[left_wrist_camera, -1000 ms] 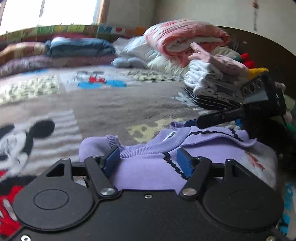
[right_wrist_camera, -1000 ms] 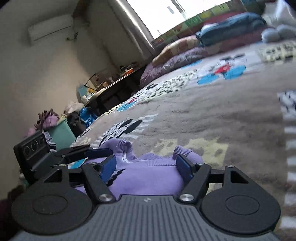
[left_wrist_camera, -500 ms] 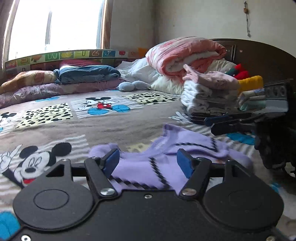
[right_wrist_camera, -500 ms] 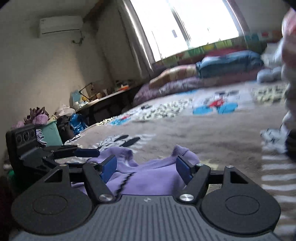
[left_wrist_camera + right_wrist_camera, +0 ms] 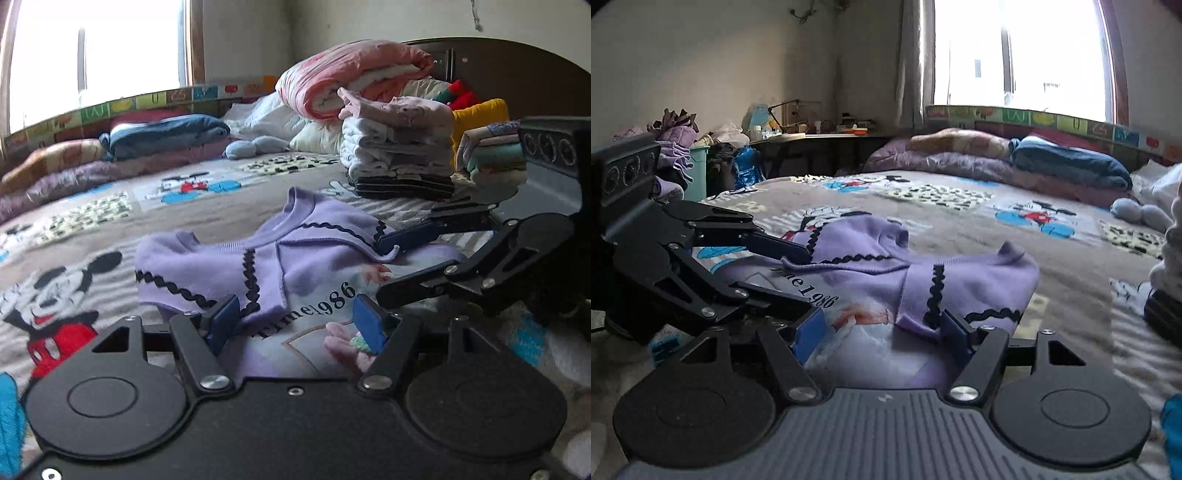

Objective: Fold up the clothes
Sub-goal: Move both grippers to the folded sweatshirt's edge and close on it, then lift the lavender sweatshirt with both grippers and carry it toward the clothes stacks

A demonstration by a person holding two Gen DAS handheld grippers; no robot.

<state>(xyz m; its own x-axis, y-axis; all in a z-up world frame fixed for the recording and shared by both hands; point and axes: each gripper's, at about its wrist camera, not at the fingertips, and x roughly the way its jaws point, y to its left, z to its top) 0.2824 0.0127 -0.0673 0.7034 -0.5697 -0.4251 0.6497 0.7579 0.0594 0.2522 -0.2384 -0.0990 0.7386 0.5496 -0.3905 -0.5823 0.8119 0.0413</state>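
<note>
A lilac sweater (image 5: 295, 266) with black zigzag trim and a printed front reading "1986" lies on the bed blanket, sleeves folded over its front. It also shows in the right wrist view (image 5: 923, 273). My left gripper (image 5: 299, 321) is open, its blue pads on either side of the sweater's near edge. My right gripper (image 5: 882, 328) is open, low over the sweater's other edge. In each view the other gripper's fingers reach over the sweater from the side.
A stack of folded clothes (image 5: 399, 158) and a rolled pink quilt (image 5: 351, 77) stand at the headboard. Pillows and blankets (image 5: 1015, 158) line the window side. A desk and a green bin (image 5: 698, 170) with clothes stand beside the bed.
Both grippers swung round and dropped low at the sweater's opposite edges. The sweater now lies flatter with its printed front showing and the sleeves folded in.
</note>
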